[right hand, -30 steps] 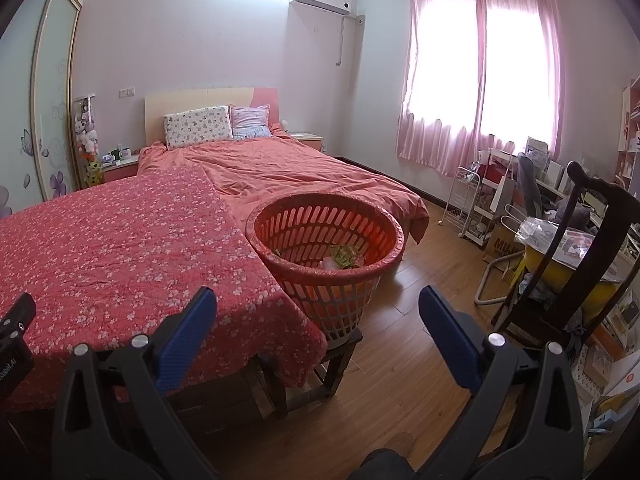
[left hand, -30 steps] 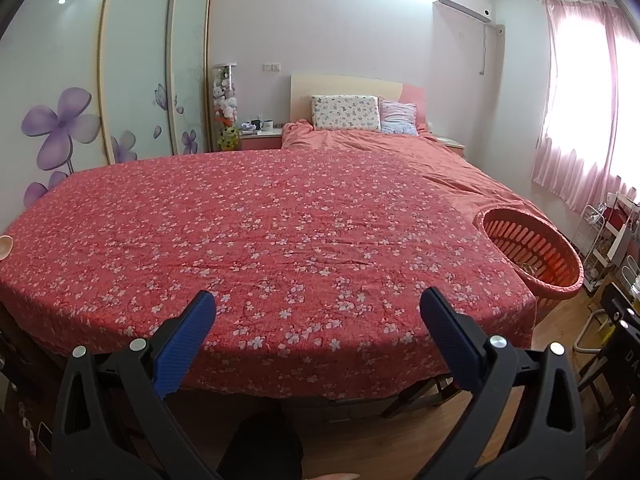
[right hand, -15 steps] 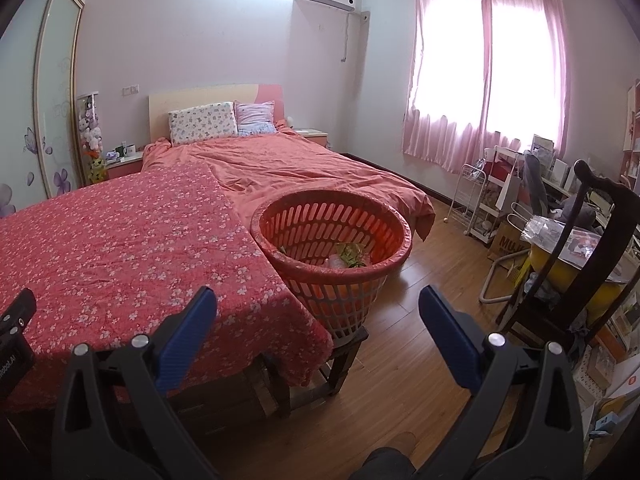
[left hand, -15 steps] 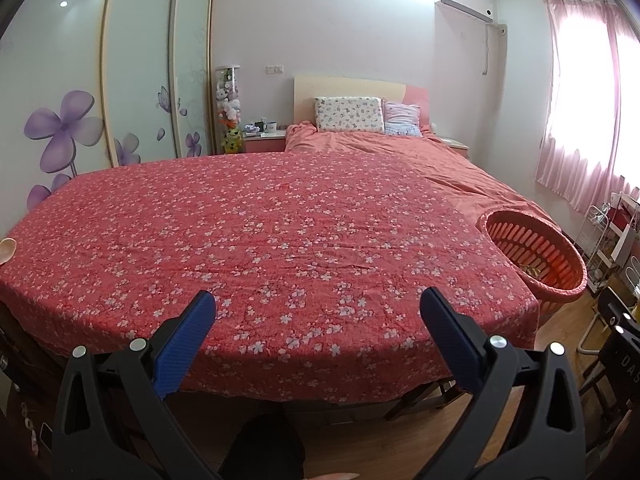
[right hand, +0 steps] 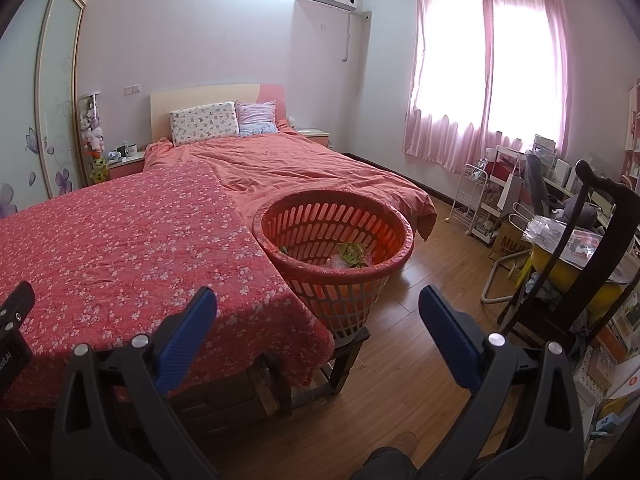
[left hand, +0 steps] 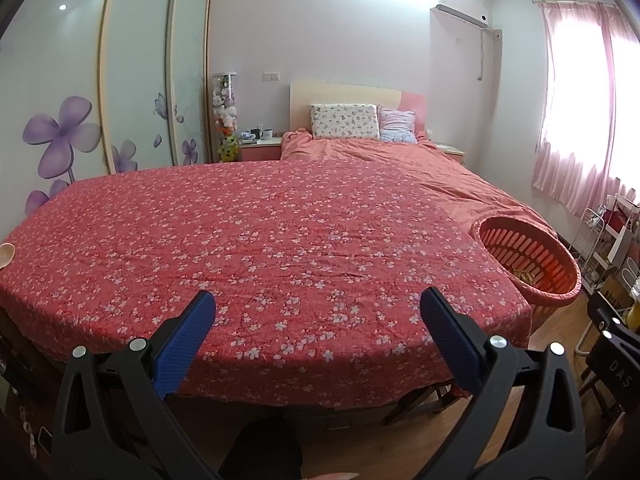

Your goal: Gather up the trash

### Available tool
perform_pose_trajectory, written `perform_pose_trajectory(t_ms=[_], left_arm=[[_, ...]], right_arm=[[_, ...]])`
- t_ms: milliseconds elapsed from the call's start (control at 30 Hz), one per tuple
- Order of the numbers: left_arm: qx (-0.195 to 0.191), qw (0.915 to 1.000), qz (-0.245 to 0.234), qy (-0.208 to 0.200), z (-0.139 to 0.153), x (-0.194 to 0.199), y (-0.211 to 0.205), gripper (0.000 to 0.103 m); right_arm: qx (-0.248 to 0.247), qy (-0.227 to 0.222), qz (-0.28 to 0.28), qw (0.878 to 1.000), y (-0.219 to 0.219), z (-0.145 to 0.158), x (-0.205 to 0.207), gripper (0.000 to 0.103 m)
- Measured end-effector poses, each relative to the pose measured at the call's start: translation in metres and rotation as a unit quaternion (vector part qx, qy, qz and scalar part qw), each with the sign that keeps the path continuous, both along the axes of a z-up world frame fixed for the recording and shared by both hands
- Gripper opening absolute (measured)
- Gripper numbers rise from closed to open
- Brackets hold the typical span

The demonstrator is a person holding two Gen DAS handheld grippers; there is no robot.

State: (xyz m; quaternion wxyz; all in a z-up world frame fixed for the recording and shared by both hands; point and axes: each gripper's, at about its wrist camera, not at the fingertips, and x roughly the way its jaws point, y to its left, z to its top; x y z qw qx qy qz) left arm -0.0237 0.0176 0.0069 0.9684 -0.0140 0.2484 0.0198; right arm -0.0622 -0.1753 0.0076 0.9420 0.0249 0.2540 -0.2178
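The left gripper has its blue-padded jaws spread wide and empty, hanging over the near edge of the flowered cloth that covers the table; the right gripper is likewise spread and empty, aimed past the cloth's right edge toward the orange basket; the basket stands on a low stool just beside that right edge, close to the foot of the bed. The trash lies in the bottom of the basket: crumpled wrappers, greenish and pale, seemingly light, soft and crushable, perhaps slick if they are foil or film; a pinch on a raised fold should hold better than on a flat face. No loose trash shows on the cloth; the task looks nearly or wholly done.
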Motion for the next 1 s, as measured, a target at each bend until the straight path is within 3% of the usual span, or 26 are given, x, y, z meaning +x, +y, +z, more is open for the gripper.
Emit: perform_pose_trajectory(t_ms=[1000], left_arm=[[-0.002,1.0,-0.001,0.006,-0.0012,-0.0005,-0.0012,0.101]], right_arm=[[0.003,0.002,0.001,1.0,-0.0017,-0.0015,0.0,0.099]])
